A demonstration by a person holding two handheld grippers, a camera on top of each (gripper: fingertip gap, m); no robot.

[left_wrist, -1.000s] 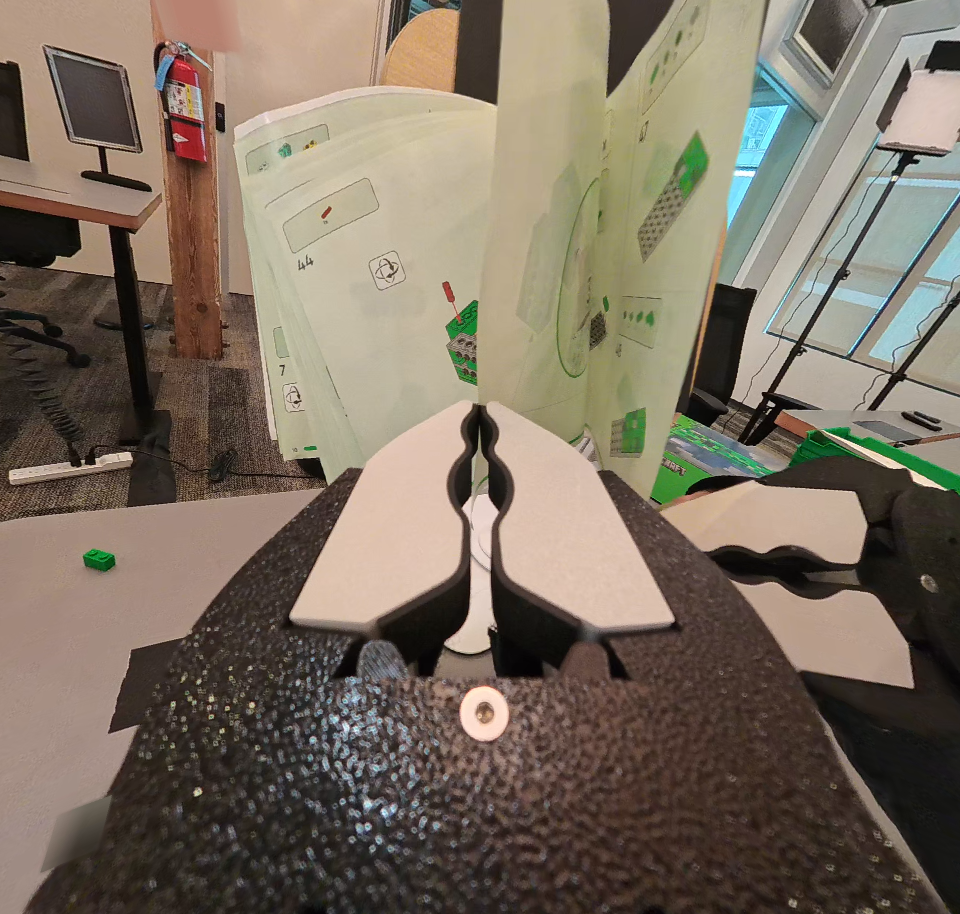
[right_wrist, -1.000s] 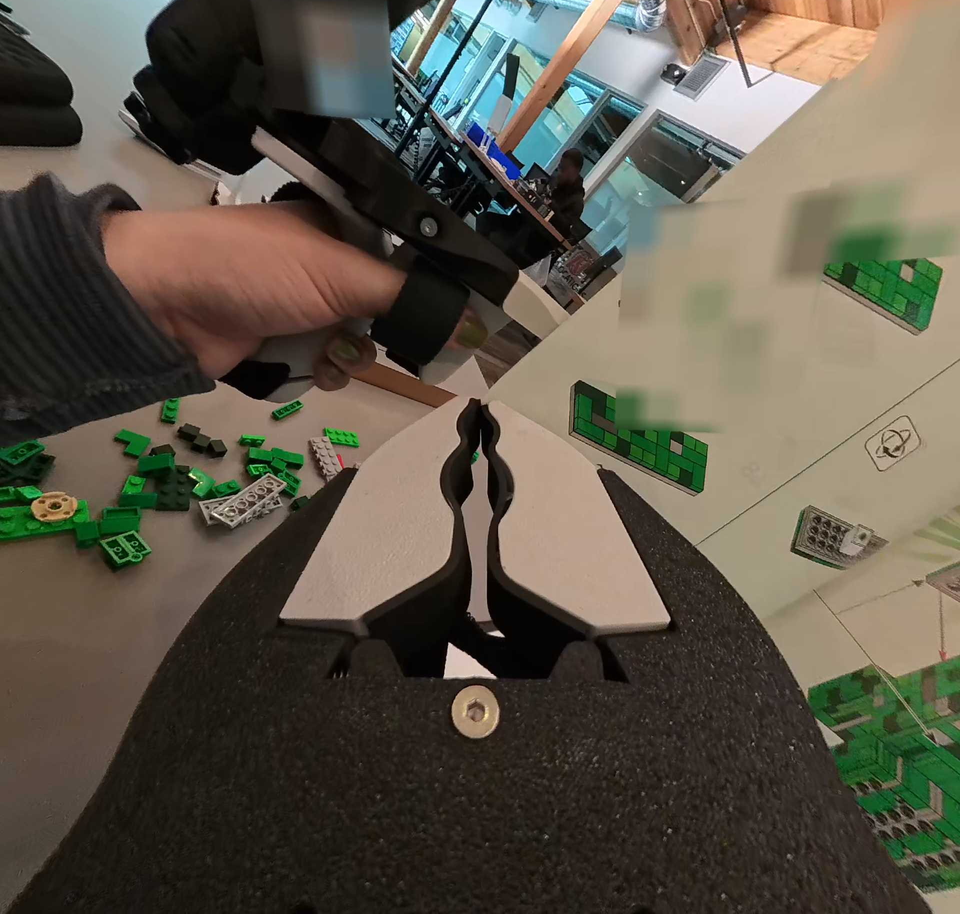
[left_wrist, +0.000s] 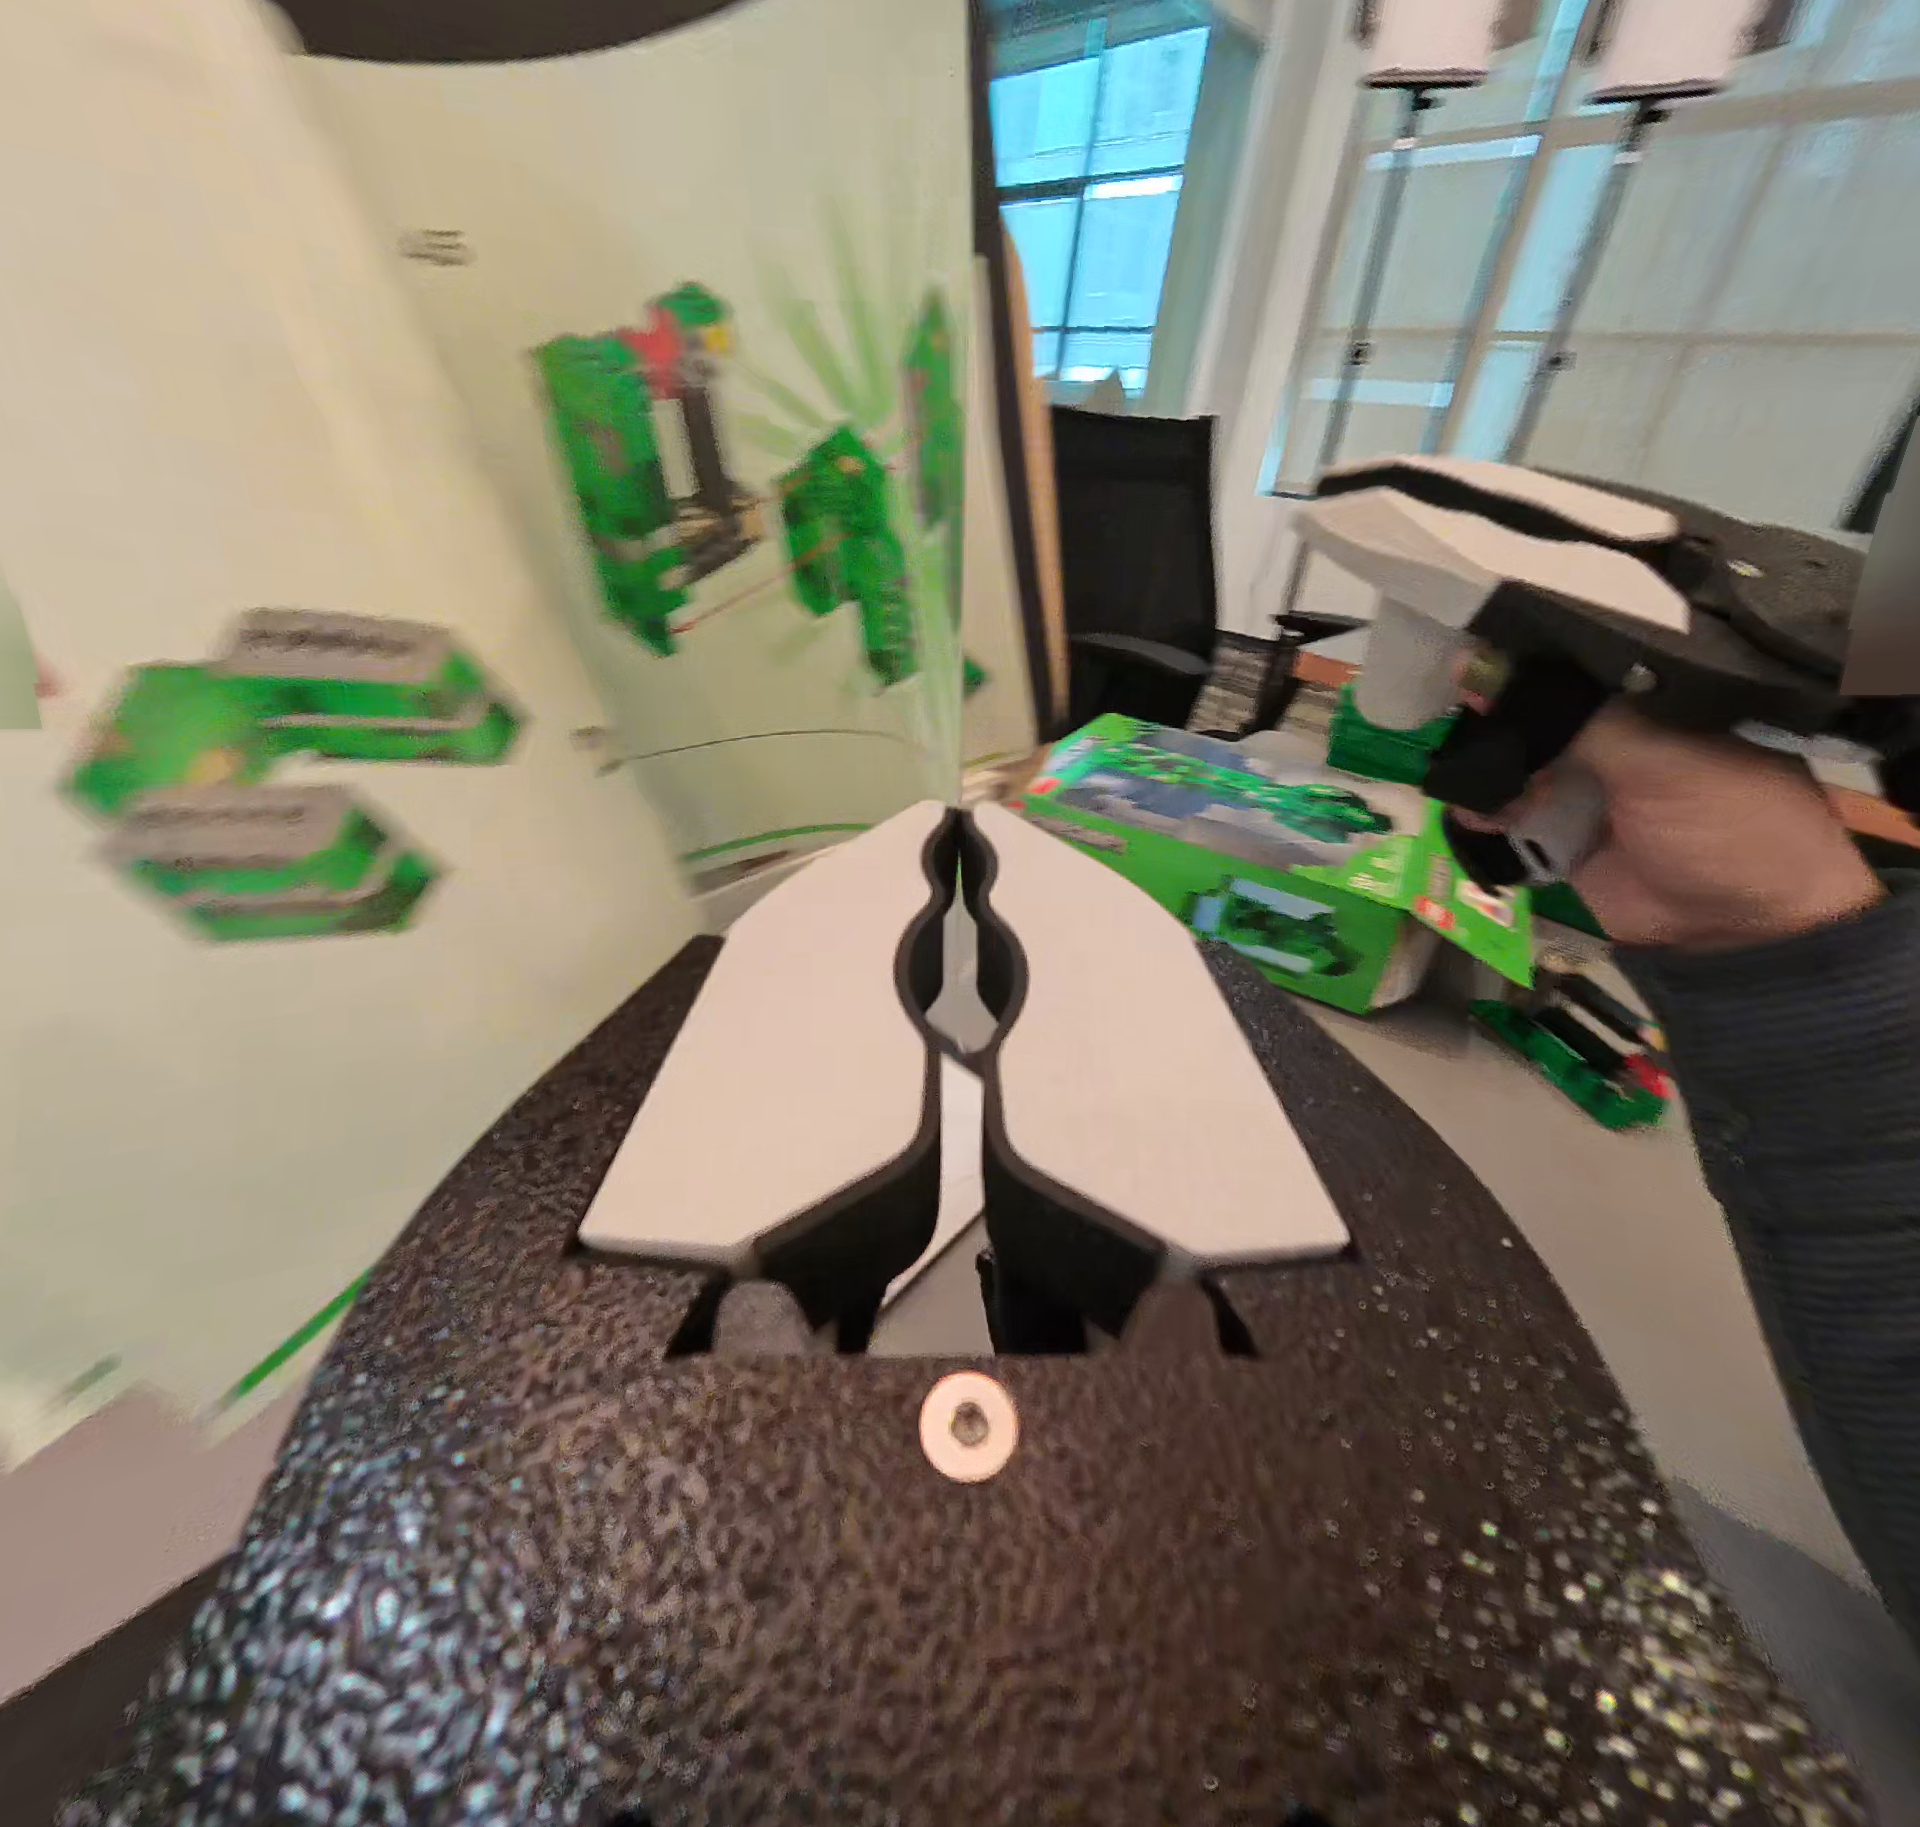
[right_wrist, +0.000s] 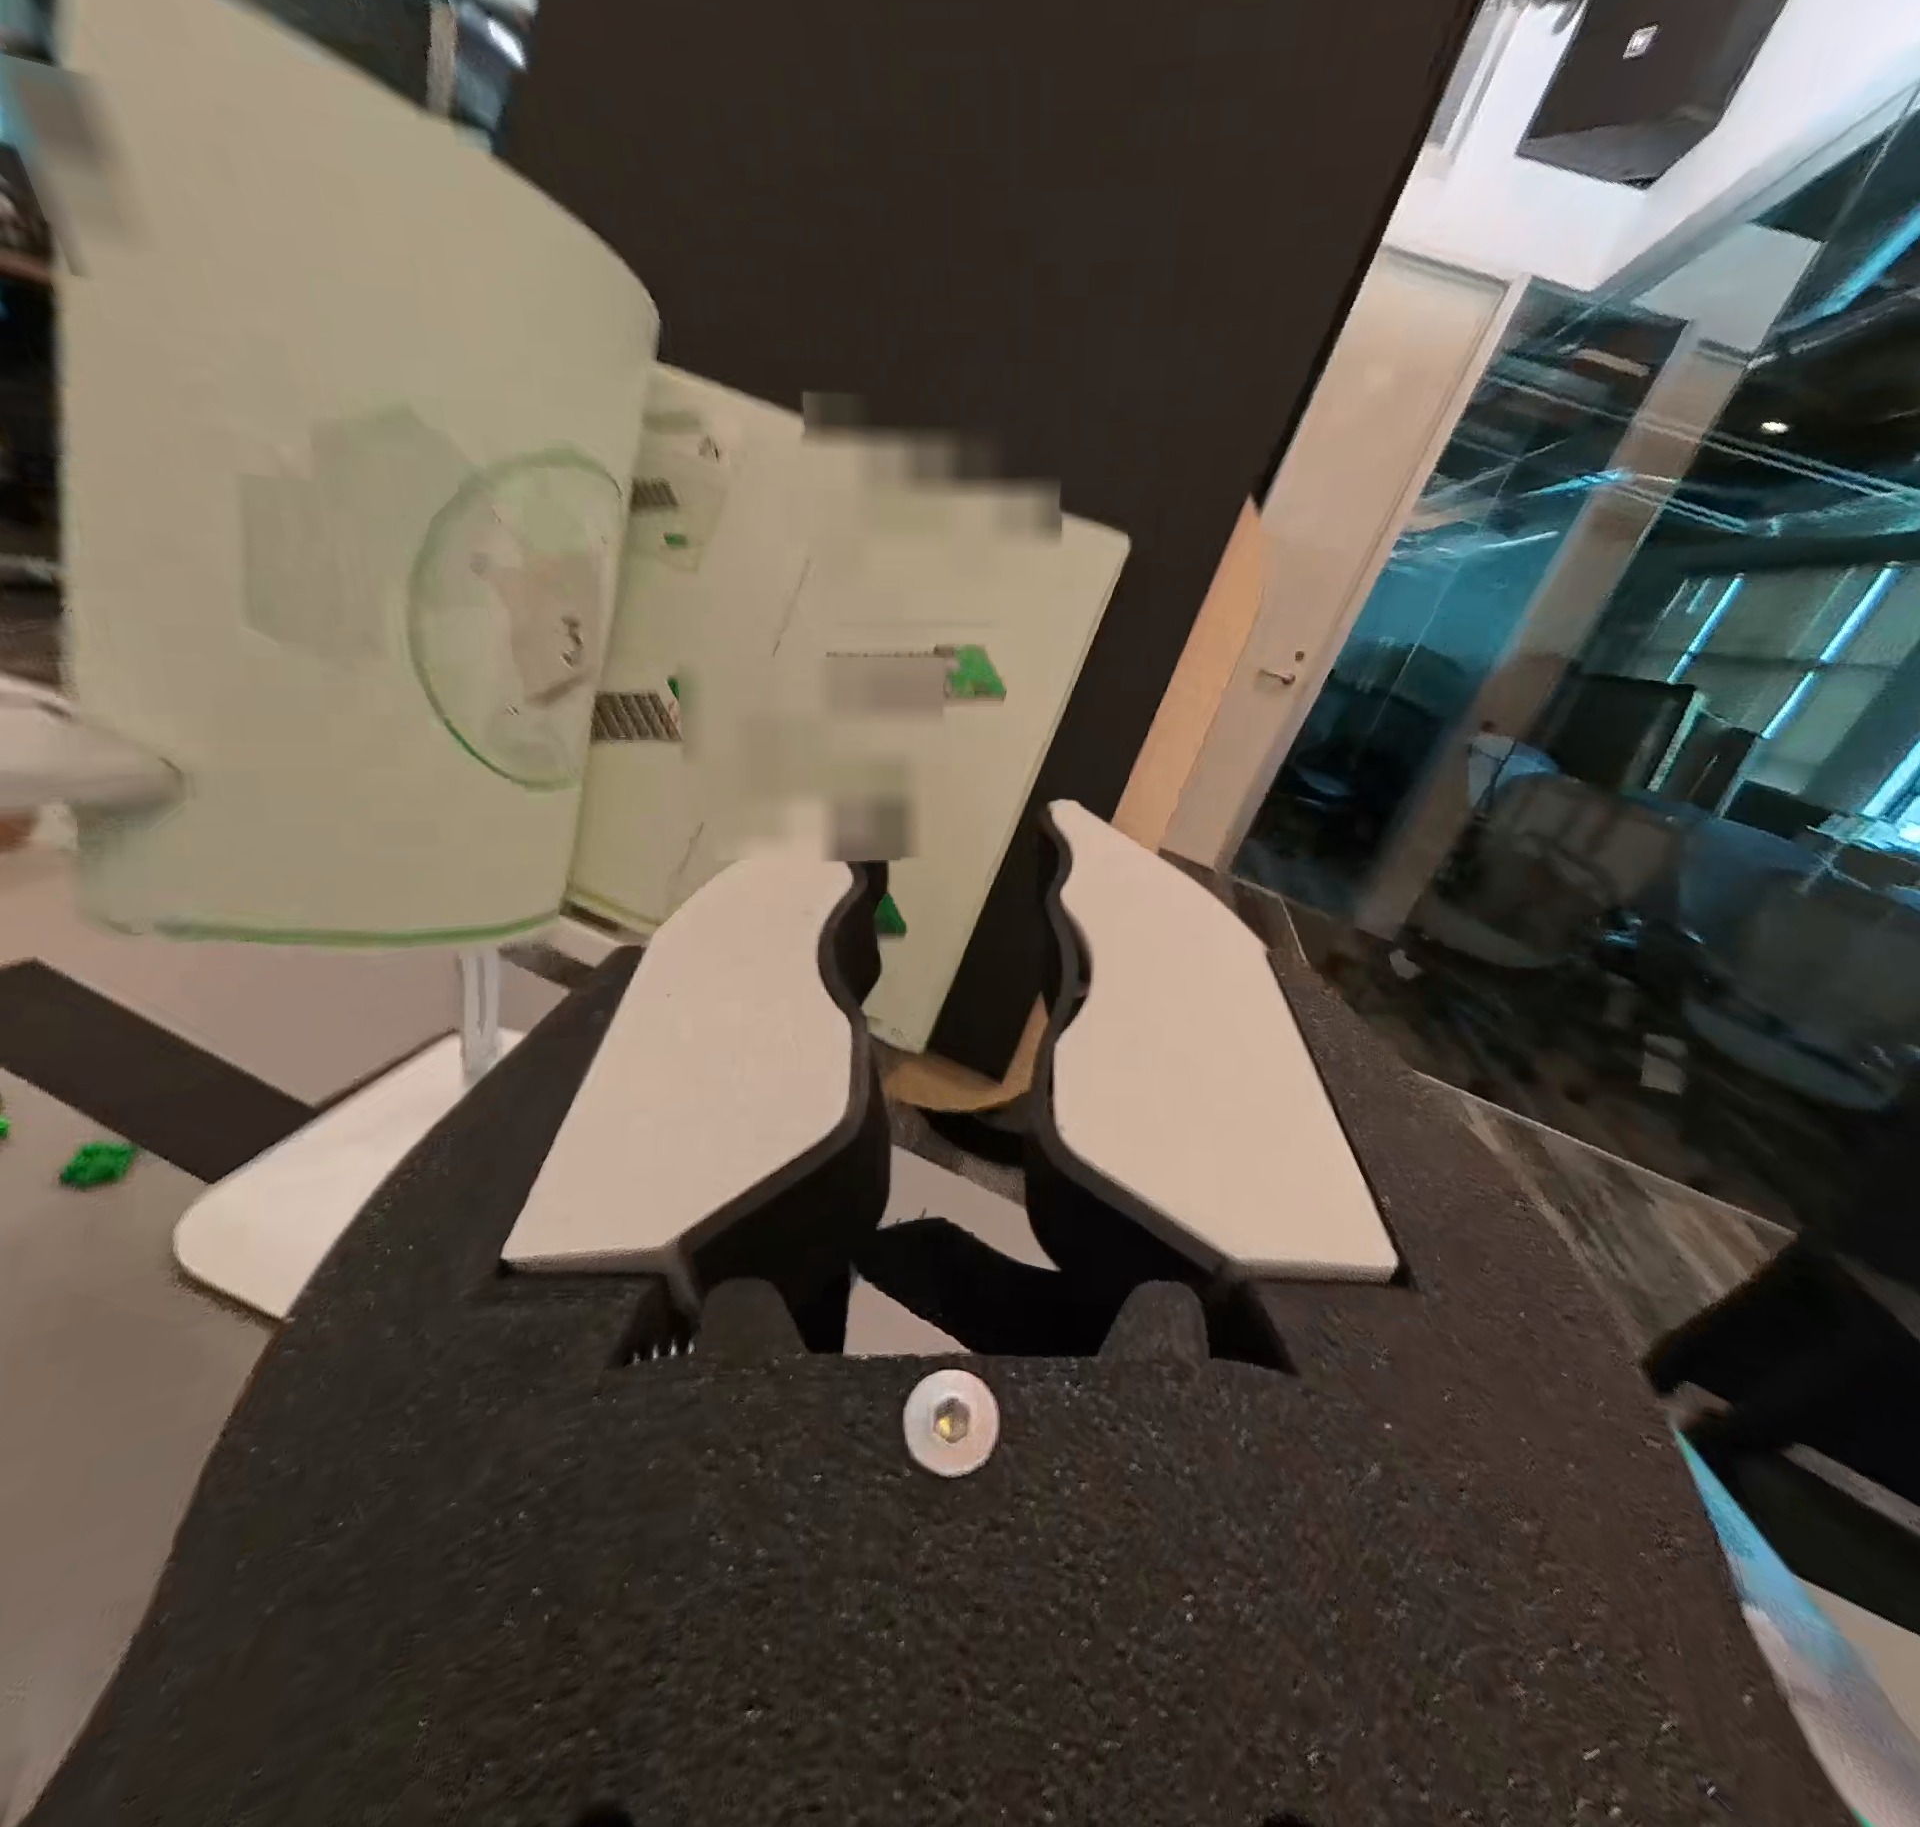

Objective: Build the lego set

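Observation:
The pale green Lego instruction booklet (left_wrist: 436,489) stands open, its pages fanned upright. My left gripper (left_wrist: 958,819) is shut on the lower edge of one booklet page, and the sheet shows between its fingers. My right gripper (right_wrist: 961,842) is open and empty, a little to the right of the booklet pages (right_wrist: 343,572). It also shows in the left wrist view (left_wrist: 1330,520), held in a hand, up at the right and apart from the booklet. The booklet rests on a white stand (right_wrist: 312,1206).
The green Lego box (left_wrist: 1247,852) lies on the grey table behind my left gripper. A part-built green model (left_wrist: 1569,1060) sits right of it. Loose green bricks (right_wrist: 94,1164) lie at the left. A black pillar (right_wrist: 987,219) stands behind the booklet. There is about 15 centimeters between the tips of the two grippers.
My right gripper has opened, let go of the page and drawn away to the right. My left gripper still grips a page and has swung round with it.

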